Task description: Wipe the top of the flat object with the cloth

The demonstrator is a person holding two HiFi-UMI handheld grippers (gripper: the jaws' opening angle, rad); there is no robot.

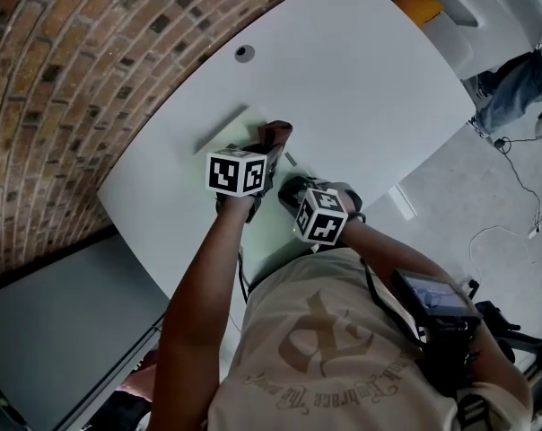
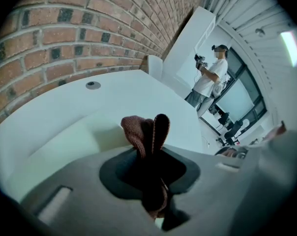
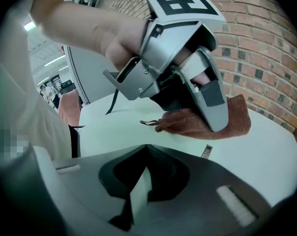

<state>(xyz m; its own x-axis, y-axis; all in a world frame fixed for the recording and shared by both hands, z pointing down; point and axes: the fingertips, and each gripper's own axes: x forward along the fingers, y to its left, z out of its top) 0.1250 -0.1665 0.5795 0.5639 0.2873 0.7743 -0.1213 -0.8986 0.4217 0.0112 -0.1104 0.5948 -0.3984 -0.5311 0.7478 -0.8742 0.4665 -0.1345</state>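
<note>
While left gripper [image 1: 269, 155] pinches cloth [image 1: 276, 134], brick [image 1: 56, 79] flanks table [image 1: 361, 88].

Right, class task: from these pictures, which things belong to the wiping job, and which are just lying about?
In the job:
brown cloth, pinched in the left gripper
flat board, its edge clamped in the right gripper

Just about:
round cap set in the white table
yellow object beyond the table
cables on the floor
bystander in the background

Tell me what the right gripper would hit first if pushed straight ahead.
Likely the brown cloth in the left gripper, just beyond the flat board the right gripper clamps; depth unclear.
</note>
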